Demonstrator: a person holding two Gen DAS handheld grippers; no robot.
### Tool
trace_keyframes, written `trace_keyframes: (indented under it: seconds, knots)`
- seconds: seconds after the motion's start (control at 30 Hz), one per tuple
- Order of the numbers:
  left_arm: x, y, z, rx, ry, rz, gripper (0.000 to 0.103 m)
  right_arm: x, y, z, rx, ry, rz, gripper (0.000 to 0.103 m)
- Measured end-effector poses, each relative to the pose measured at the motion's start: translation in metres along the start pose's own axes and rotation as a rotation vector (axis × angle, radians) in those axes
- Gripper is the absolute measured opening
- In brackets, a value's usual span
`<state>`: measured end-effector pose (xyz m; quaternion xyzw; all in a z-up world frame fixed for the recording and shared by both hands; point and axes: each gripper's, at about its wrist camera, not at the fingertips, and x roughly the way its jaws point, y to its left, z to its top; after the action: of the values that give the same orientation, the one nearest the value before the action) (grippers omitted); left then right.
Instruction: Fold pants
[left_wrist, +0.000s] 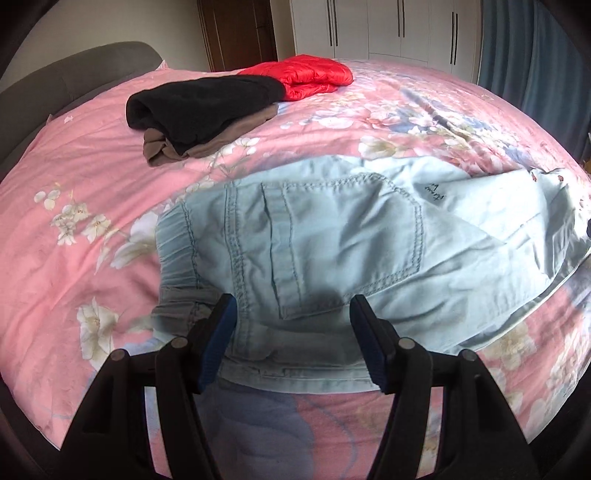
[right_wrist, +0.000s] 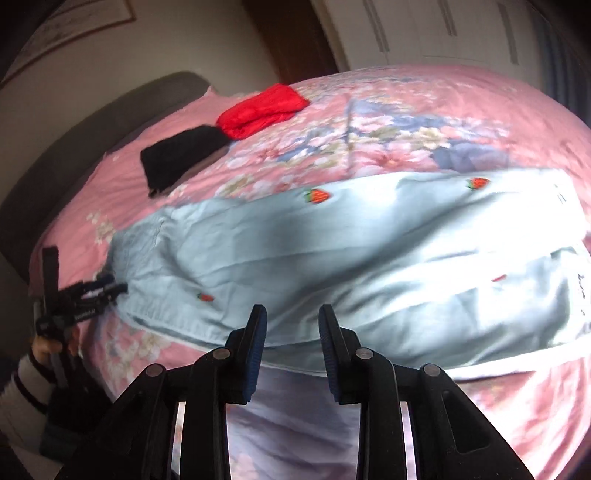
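Both grippers, left (left_wrist: 293, 314) and right (right_wrist: 291, 328), hang parted and empty over the pale-blue pants (left_wrist: 332, 236), seemingly readying another fold.

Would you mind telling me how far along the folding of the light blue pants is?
Done: the light blue pants lie doubled lengthwise, leg on leg, on the pink quilt. In hand: nothing; the left gripper and right gripper hover open over the near edge. Left: folding the long legs across, perhaps towards the waistband.
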<state>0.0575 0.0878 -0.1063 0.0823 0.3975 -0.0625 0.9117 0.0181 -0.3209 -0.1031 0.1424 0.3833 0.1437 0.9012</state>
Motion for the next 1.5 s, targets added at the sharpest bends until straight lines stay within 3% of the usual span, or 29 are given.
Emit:
trace_keyframes:
  seconds: [0.13, 0.27, 0.4, 0.47, 0.6, 0.77, 0.93, 1.07, 1.2, 1.4, 1.5]
  knots:
    - [-0.018, -0.047, 0.014, 0.072, -0.054, -0.119, 0.063, -0.032, -0.084, -0.003, 0.272, -0.092, -0.152, 0.029]
    - [-0.02, -0.125, 0.027, 0.193, -0.066, -0.287, 0.063, -0.043, -0.11, 0.001, 0.277, -0.138, -0.325, 0.029]
    - [-0.014, -0.204, 0.032, 0.332, -0.067, -0.396, 0.063, -0.019, -0.119, 0.024, 0.202, -0.062, -0.412, 0.028]
    - [-0.007, -0.232, 0.035, 0.386, -0.057, -0.418, 0.063, -0.011, -0.126, 0.038, 0.235, -0.059, -0.336, 0.028]
    - [0.019, -0.263, 0.038, 0.447, 0.01, -0.407, 0.062, -0.016, -0.144, 0.061, 0.399, -0.132, -0.126, 0.029]
    - [0.034, -0.269, 0.032, 0.493, 0.024, -0.335, 0.057, 0.025, -0.159, 0.079, 0.463, -0.02, -0.075, 0.029]
    - [0.035, -0.265, 0.031, 0.491, 0.009, -0.351, 0.021, -0.004, -0.156, 0.075, 0.5, -0.153, 0.023, 0.029]
    - [0.039, -0.264, 0.033, 0.462, 0.012, -0.371, 0.019, -0.033, -0.165, 0.055, 0.557, -0.179, -0.042, 0.029]
    - [0.04, -0.264, 0.033, 0.458, 0.008, -0.377, 0.02, -0.042, -0.18, 0.03, 0.639, -0.15, -0.127, 0.029]
    - [0.041, -0.264, 0.035, 0.443, 0.015, -0.384, 0.02, -0.025, -0.203, 0.025, 0.735, -0.167, -0.072, 0.029]
    - [0.04, -0.264, 0.035, 0.44, 0.009, -0.378, 0.013, -0.013, -0.21, 0.031, 0.778, -0.205, 0.001, 0.029]
